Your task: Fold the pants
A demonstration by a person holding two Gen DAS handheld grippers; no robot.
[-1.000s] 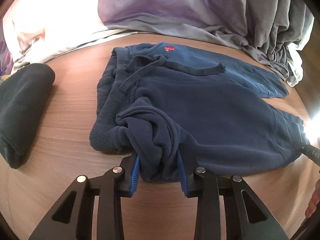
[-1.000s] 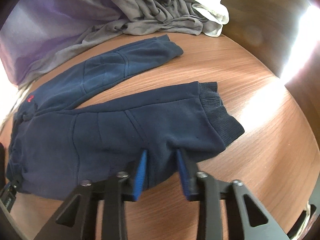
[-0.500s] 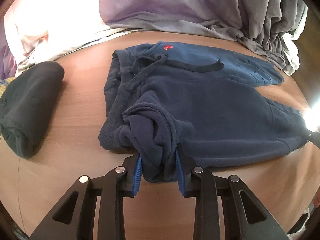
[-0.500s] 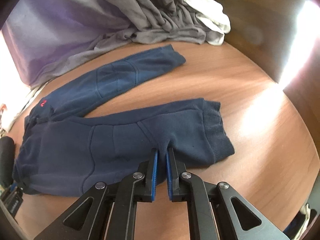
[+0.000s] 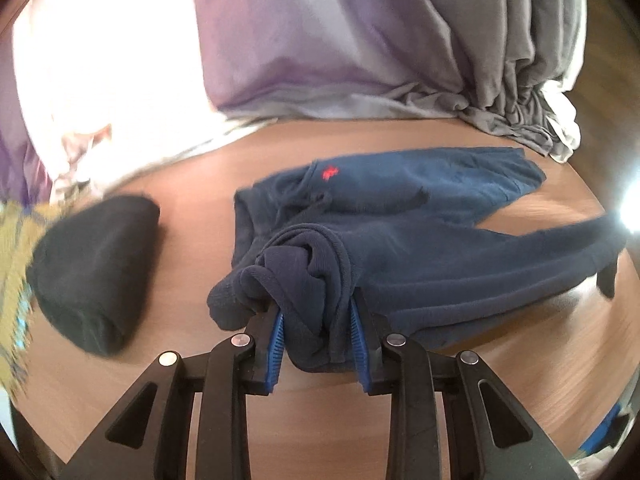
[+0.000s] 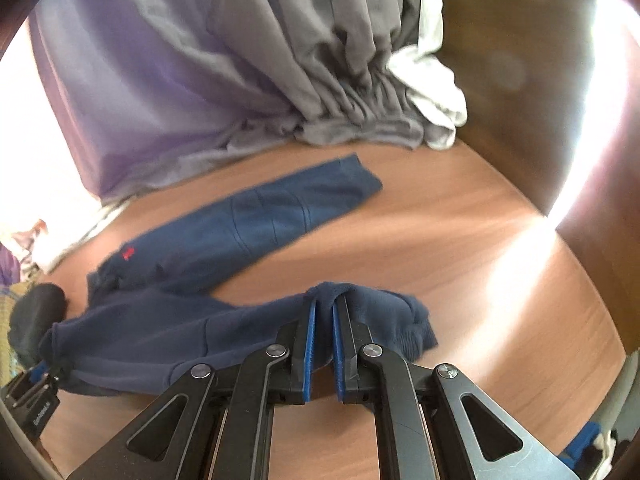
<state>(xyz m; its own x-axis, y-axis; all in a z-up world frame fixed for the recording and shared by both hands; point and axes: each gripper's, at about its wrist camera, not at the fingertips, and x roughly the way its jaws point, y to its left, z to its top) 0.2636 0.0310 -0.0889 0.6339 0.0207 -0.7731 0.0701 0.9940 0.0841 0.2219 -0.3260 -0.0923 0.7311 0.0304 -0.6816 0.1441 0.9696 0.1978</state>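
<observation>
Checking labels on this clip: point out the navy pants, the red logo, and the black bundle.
navy pants (image 5: 460,256), left wrist view, on the near leg's thigh.
red logo (image 5: 330,173), left wrist view, on the stitched mark near the waistband.
black bundle (image 5: 96,268), left wrist view, on its top.

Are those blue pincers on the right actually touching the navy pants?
Touching. In the right wrist view the right gripper has its jaws shut on a pinched fold of the navy pants near the cuff.

Navy pants (image 5: 420,248), red logo (image 5: 330,173)
</observation>
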